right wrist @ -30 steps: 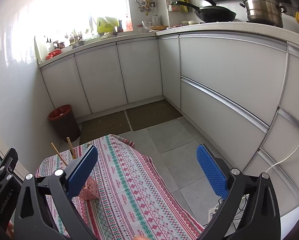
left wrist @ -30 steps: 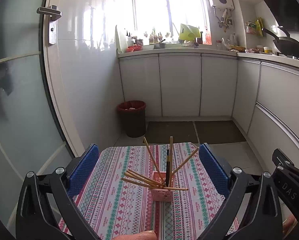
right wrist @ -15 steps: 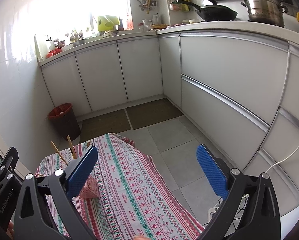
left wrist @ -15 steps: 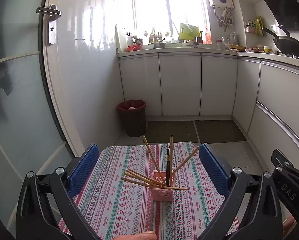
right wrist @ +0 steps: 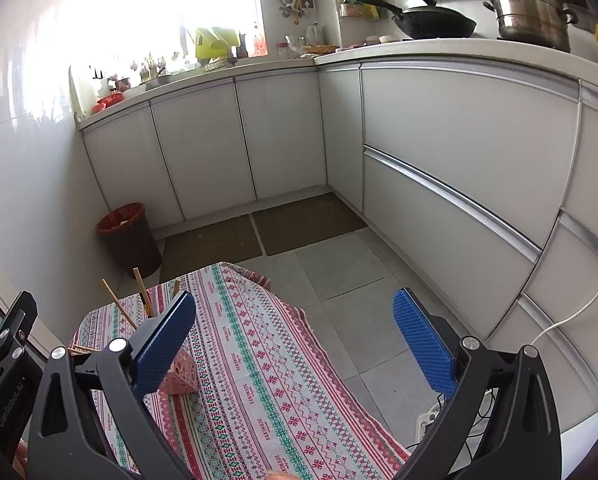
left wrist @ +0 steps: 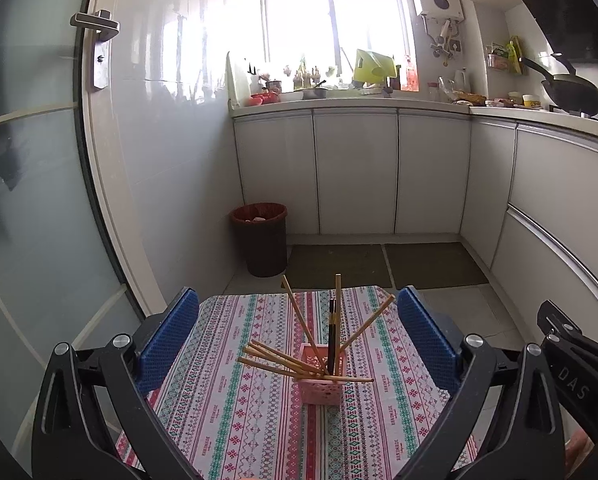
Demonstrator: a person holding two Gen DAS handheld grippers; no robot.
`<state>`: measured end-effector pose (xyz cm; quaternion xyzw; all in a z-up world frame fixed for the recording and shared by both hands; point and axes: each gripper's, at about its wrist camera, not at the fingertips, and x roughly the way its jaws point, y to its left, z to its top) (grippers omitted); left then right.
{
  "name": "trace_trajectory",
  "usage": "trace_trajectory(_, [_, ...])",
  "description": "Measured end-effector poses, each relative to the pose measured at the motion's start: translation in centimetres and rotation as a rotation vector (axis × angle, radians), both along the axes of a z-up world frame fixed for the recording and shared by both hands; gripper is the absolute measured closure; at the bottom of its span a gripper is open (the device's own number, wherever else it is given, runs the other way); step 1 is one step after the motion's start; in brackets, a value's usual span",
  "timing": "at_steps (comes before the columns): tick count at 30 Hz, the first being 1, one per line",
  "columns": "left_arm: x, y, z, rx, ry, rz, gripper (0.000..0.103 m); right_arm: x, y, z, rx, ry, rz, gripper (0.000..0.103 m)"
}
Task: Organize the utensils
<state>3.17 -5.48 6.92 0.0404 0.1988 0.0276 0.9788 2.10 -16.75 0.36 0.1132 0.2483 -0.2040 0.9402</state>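
Patterned tablecloth carries pink holder mid-cloth, wooden chopsticks splayed in it, several lying across its rim; left gripper and right gripper both wide, empty, hovering short of holder; likely next: tip flat sticks upright

Grippers I held: 2, left gripper and right gripper
Pink holder I saw: 1
Wooden chopsticks I counted: about 7, overlapping
Dark chopstick: 1
Patterned tablecloth: 1
Bin: 1
Floor mats: 2
Wok: 1
Steel pot: 1
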Motion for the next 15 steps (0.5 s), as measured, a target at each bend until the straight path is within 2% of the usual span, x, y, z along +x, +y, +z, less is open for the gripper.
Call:
trace_trajectory(7, [-0.11, -0.12, -0.03, 0.004, -0.001, -0.022, 0.014, 0.05, 0.04, -0.06, -0.001, 0.003, 0.004, 0.007])
trace_trajectory(10, [-0.08, 0.03, 0.06, 0.001, 0.008, -0.013, 0.007, 0.05, 0.02, -0.07, 0.001, 0.001, 0.003, 0.007])
trace_trajectory(15, [0.02, 0.27, 0.06, -0.01, 0.017, -0.002, 0.007, 0.0, -0.02, -0.12, 0.005, -0.001, 0.002, 0.007])
